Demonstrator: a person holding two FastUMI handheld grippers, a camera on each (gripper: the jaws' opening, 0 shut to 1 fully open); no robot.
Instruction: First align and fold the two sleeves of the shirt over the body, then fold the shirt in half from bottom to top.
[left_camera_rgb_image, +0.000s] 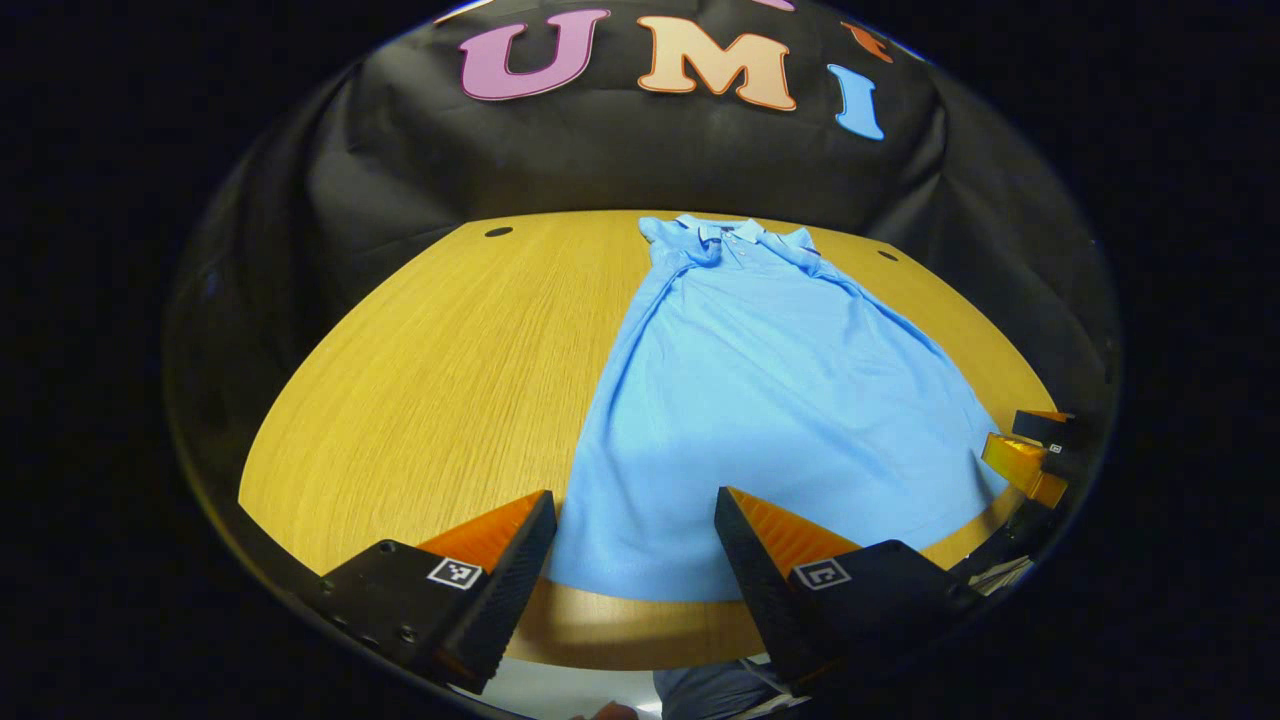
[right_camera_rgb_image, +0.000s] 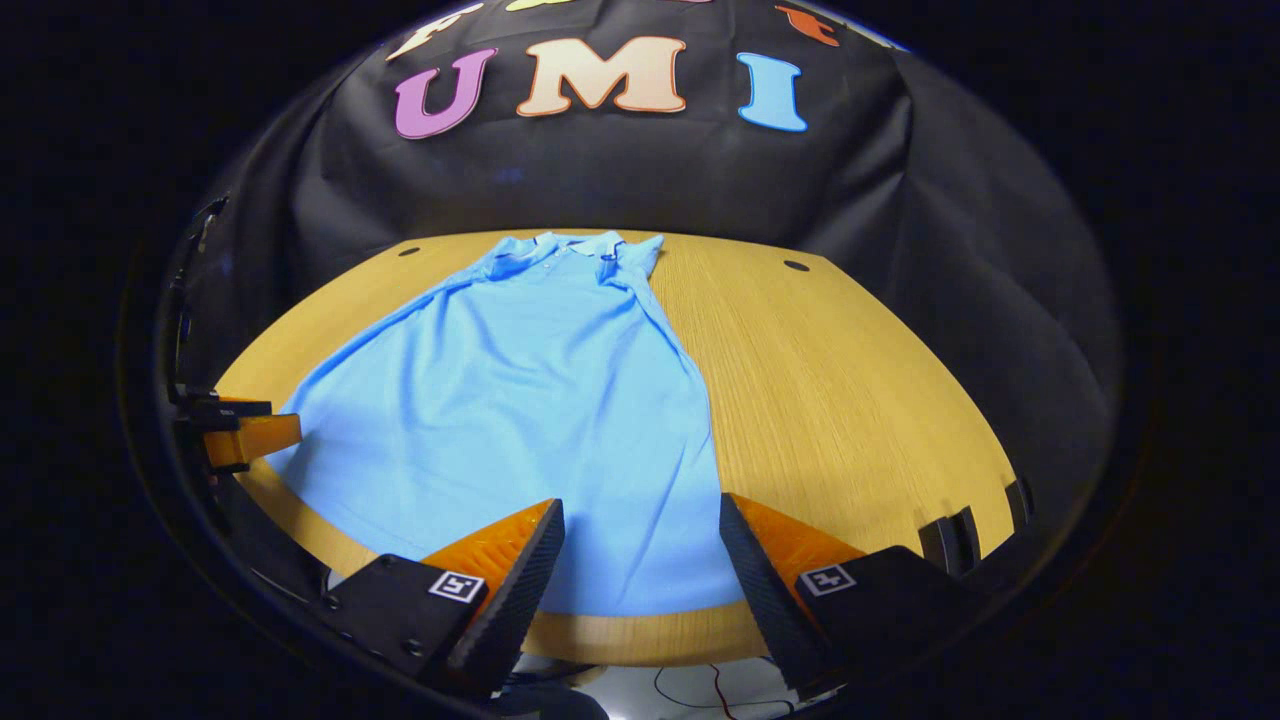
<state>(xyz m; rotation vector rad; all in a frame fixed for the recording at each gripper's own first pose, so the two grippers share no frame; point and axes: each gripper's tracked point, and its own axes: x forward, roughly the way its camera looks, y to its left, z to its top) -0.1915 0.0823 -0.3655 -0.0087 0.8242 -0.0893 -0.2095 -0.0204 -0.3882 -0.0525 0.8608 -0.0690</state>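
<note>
Bright, even overhead light; sharp centre, strong fisheye bending at the rims.
In both views the wooden table (left_camera_rgb_image: 440, 360) and the blue polo shirt (left_camera_rgb_image: 770, 400) are well lit and crisp, without glare. A soft shadow falls on the shirt's near hem and the table's near edge. The booth wall behind stays dim. The table's edges curve heavily, and detail darkens and smears toward each rim.

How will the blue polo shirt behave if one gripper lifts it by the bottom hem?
The blue polo shirt lies flat with soft wrinkles near the collar, so it is probably floppy and will drape. It looks thin, likely light. On the smooth wooden table it may slide when pulled.
</note>
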